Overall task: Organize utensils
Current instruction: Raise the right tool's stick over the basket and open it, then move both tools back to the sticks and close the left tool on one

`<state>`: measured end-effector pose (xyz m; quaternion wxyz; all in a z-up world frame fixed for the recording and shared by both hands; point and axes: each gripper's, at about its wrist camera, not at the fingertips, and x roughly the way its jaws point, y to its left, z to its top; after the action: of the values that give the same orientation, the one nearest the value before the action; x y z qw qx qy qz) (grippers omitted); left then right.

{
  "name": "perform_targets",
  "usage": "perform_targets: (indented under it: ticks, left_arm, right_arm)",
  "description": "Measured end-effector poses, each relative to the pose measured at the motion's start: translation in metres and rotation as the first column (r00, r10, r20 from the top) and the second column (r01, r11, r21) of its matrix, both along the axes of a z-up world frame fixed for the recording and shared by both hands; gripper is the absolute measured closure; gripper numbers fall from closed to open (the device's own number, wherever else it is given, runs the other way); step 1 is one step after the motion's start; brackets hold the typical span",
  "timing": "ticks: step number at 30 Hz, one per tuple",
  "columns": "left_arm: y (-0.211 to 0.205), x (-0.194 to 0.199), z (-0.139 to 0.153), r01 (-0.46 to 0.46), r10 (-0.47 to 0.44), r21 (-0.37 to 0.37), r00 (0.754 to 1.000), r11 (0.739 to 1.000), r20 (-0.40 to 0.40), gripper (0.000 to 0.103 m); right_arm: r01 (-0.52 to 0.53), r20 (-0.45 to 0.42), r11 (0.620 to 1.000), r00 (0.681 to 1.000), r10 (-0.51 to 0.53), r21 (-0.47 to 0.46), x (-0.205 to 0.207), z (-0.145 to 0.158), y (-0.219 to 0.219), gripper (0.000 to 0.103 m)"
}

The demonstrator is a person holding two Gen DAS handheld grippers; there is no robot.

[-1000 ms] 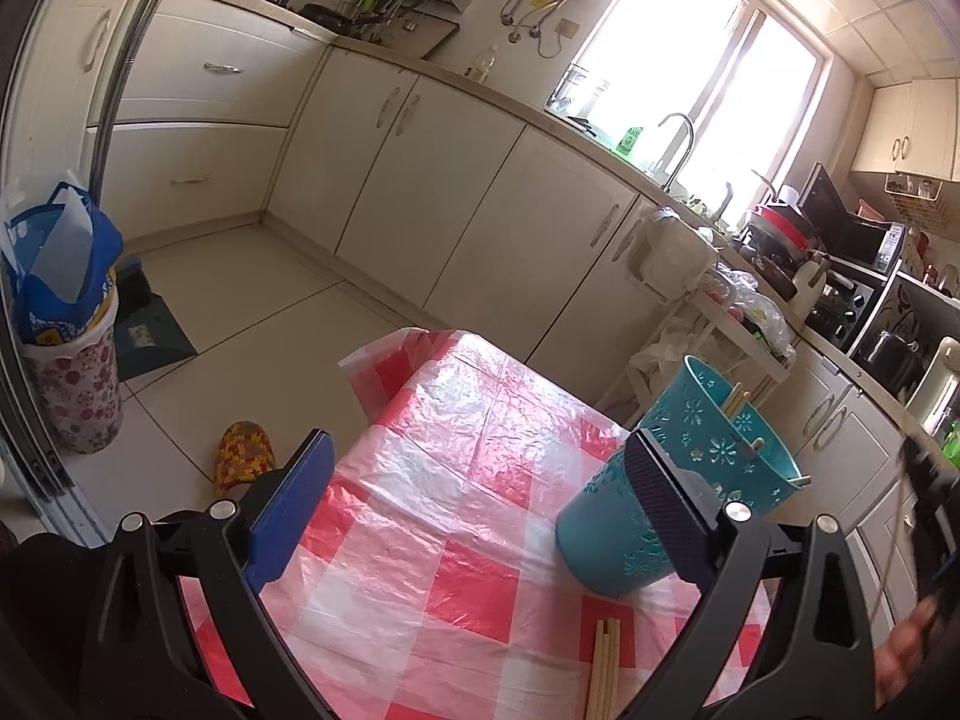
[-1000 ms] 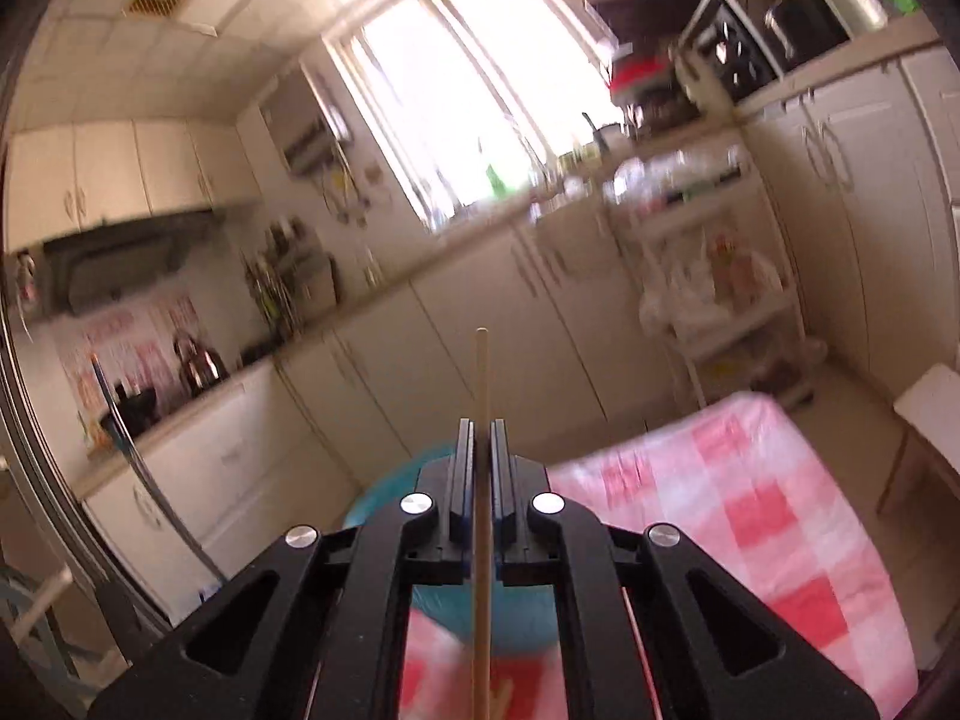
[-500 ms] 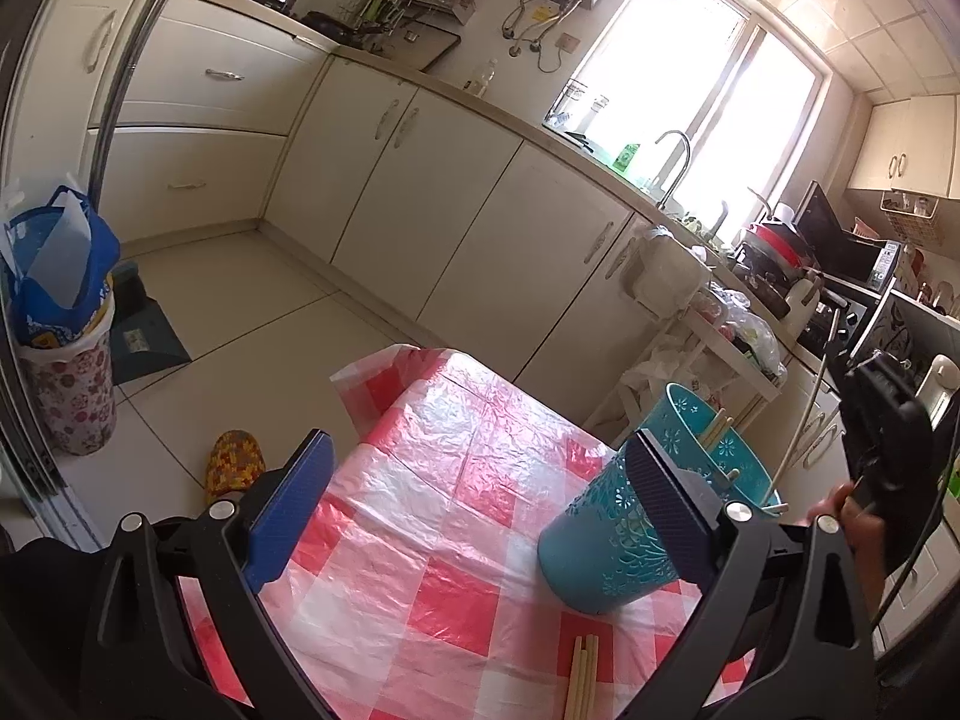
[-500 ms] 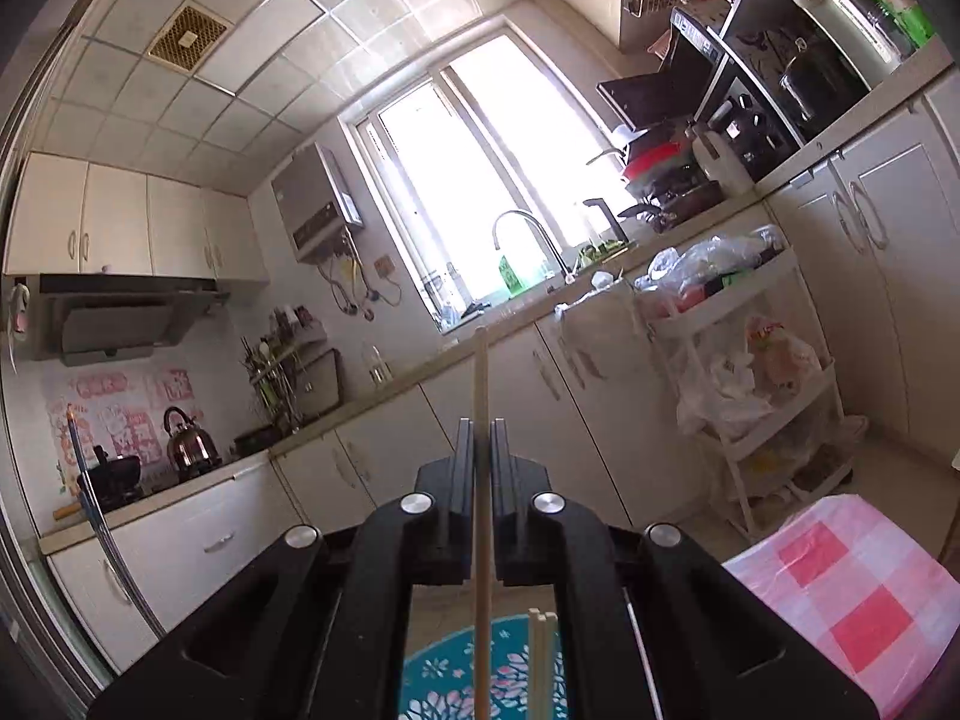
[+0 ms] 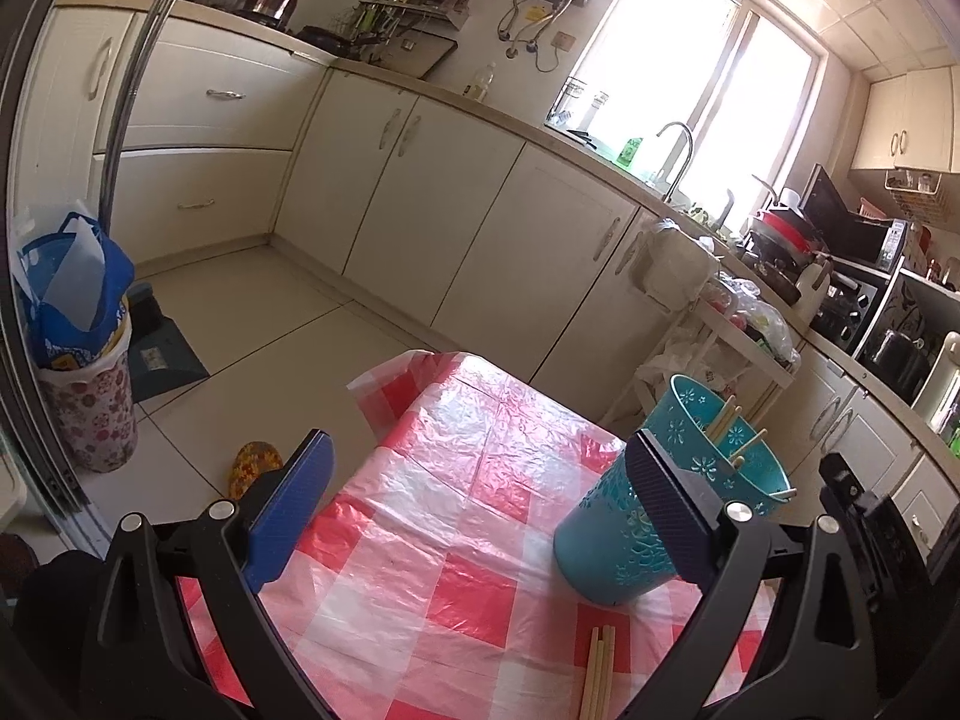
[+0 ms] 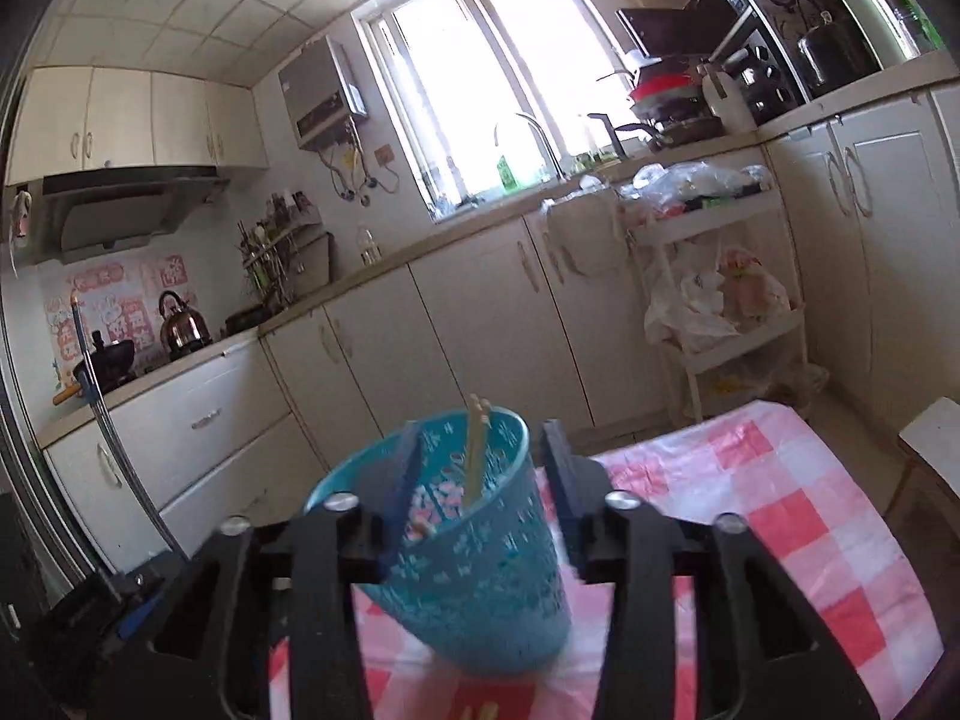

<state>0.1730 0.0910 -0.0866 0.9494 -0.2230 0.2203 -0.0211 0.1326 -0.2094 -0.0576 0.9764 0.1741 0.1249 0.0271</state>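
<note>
Near the table's right edge the teal holder (image 5: pixel 618 546) leans, chopsticks (image 5: pixel 729 420) poking out. Right gripper (image 6: pixel 477 474) is opening above its rim, nothing pinched. Left gripper (image 5: pixel 474 510) gapes wide and empty over open checked tablecloth (image 5: pixel 420 540); spare chopsticks (image 5: pixel 597 678) lie nearby.

Teal cup (image 5: pixel 624 546) holding chopsticks (image 5: pixel 723 420); loose chopsticks (image 5: pixel 599 672) on tablecloth (image 5: pixel 456 516).

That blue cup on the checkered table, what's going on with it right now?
A person with a gripper in each hand is putting chopsticks into the teal cup. The right gripper is opening just over the cup, nothing between its pads, with chopsticks standing inside. The left gripper hovers open and empty over the checkered tablecloth, where more loose chopsticks lie waiting.
</note>
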Motion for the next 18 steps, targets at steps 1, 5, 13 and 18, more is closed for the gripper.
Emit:
perform_targets:
  ticks: [1, 5, 13, 18]
  left_arm:
    - [-0.002, -0.002, 0.001, 0.000, 0.000, 0.014, 1.000, 1.000, 0.000, 0.009]
    - [-0.012, -0.011, 0.003, 0.016, -0.015, 0.072, 1.000, 0.997, -0.008, 0.009]
    - [-0.030, -0.023, 0.003, 0.062, -0.053, 0.169, 0.997, 0.984, -0.055, 0.009]
    - [-0.031, -0.032, 0.006, 0.072, -0.063, 0.190, 0.997, 0.979, -0.054, 0.009]
  right_arm:
    - [0.005, -0.035, 1.000, 0.999, -0.004, 0.007, -0.008, -0.005, -0.003, 0.042]
    - [-0.036, -0.207, 0.998, 0.978, 0.026, -0.045, -0.034, -0.027, 0.002, 0.042]
    - [-0.146, -0.441, 0.975, 0.895, 0.058, -0.168, -0.050, -0.071, 0.039, 0.042]
    - [-0.181, -0.484, 0.958, 0.874, 0.053, -0.221, -0.047, -0.079, 0.058, 0.041]
